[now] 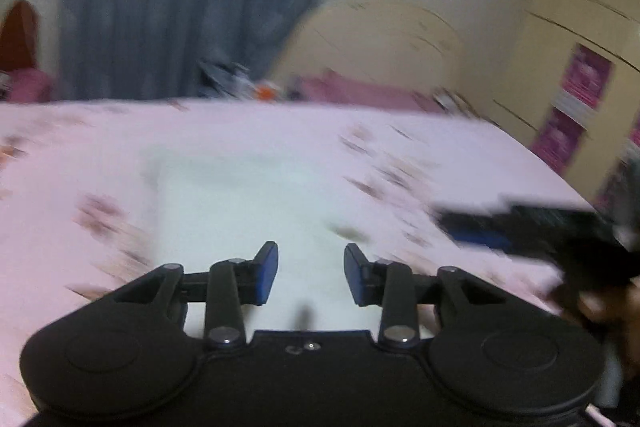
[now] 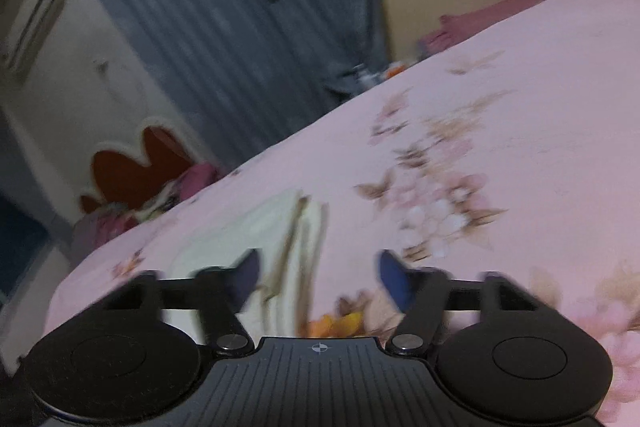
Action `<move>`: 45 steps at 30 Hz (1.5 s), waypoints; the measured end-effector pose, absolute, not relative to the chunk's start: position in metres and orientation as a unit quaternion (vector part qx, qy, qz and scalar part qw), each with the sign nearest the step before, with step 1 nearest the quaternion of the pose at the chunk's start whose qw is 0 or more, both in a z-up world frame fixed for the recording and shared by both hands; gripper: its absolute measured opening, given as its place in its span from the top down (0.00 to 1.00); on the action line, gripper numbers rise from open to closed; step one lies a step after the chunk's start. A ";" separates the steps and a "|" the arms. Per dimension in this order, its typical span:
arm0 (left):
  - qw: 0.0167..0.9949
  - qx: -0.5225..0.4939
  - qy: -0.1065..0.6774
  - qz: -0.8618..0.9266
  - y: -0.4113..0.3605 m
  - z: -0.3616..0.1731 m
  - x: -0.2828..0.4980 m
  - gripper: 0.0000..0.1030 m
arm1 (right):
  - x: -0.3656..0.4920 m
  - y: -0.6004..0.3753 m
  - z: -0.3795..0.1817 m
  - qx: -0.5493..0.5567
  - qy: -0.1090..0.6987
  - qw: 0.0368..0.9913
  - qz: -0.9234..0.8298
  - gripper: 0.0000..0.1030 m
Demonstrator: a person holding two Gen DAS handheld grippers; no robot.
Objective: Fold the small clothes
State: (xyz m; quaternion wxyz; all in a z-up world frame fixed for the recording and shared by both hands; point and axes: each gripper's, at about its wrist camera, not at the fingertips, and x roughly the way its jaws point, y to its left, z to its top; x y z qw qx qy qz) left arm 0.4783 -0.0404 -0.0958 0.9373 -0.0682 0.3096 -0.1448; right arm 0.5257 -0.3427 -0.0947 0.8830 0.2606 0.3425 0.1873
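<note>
A pale white folded garment (image 1: 244,203) lies flat on a pink floral bedsheet (image 1: 440,155). The left gripper (image 1: 311,275) hovers over its near edge, jaws partly open and empty. The right gripper (image 2: 316,281), just right of the garment, is likewise parted, holding nothing.

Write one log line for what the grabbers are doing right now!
left gripper: jaws open, empty | right gripper: jaws open, empty | white cloth: flat on pink bedsheet | view: blurred
</note>
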 end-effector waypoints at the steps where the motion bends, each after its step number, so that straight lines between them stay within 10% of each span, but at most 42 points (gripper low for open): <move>1: 0.940 -0.073 0.309 -0.128 -0.026 -0.096 0.487 0.68 | 0.529 -0.335 -0.096 0.258 0.347 0.880 0.199 0.54; 22: 0.905 -0.074 0.370 -0.196 0.008 -0.133 0.534 0.77 | 0.583 -0.253 -0.137 0.205 0.424 0.849 0.241 0.54; 23: 0.906 -0.073 0.366 -0.199 0.008 -0.132 0.532 0.77 | 0.584 -0.252 -0.136 0.205 0.424 0.848 0.244 0.81; 24: 0.907 -0.073 0.363 -0.202 0.010 -0.132 0.533 0.77 | 0.583 -0.252 -0.135 0.213 0.425 0.845 0.246 0.86; 37: 0.890 -0.037 0.383 -0.245 0.002 -0.132 0.532 0.76 | 0.558 -0.258 -0.129 0.222 0.422 0.853 0.212 0.86; 41: 0.893 -0.052 0.369 -0.252 0.014 -0.127 0.529 0.73 | 0.552 -0.272 -0.120 0.224 0.405 0.864 0.199 0.47; 45: 0.894 -0.068 0.364 -0.254 0.022 -0.123 0.526 0.73 | 0.538 -0.284 -0.117 0.243 0.413 0.847 0.230 0.47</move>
